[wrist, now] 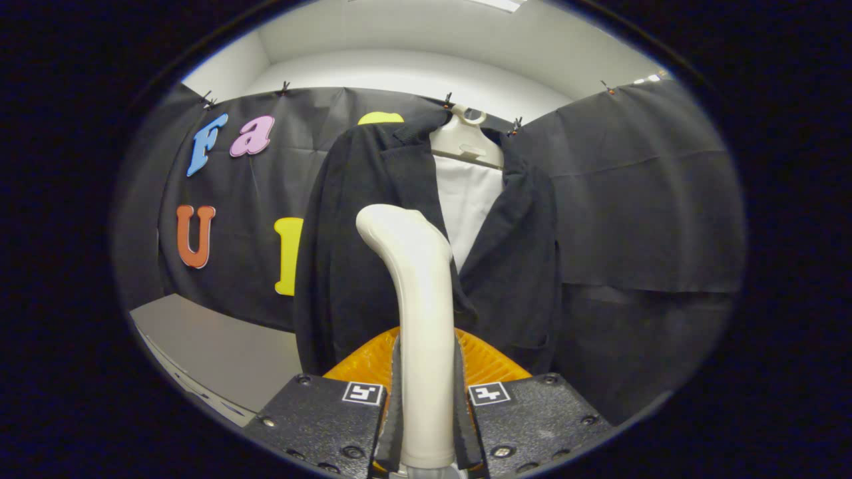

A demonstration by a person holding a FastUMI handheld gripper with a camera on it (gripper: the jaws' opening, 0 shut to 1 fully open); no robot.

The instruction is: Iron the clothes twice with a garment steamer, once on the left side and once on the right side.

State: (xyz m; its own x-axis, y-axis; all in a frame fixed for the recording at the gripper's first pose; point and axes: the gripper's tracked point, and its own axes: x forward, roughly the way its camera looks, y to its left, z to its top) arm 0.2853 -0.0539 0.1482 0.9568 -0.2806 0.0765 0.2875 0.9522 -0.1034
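Cream steamer [418, 313] upright in tongs [426, 399]

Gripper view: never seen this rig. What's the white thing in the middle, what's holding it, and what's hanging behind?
This picture comes from a fisheye camera that rides on a handheld two-finger gripper and looks forward along its fingers. A person carries the gripper; there is no robot arm. The two dark blocks with square markers at the bottom are the gripper's fingers.

The white curved piece standing up between them is the garment steamer. Both fingers press on its handle, so it is held, head pointing toward the clothes.

Beyond the steamer hangs a black jacket, open at the front, with a white shirt inside it, both on a pale hanger against the booth's black cloth wall. An orange ribbed object sits low behind the handle; I cannot tell what it is. A grey surface lies off to one side.
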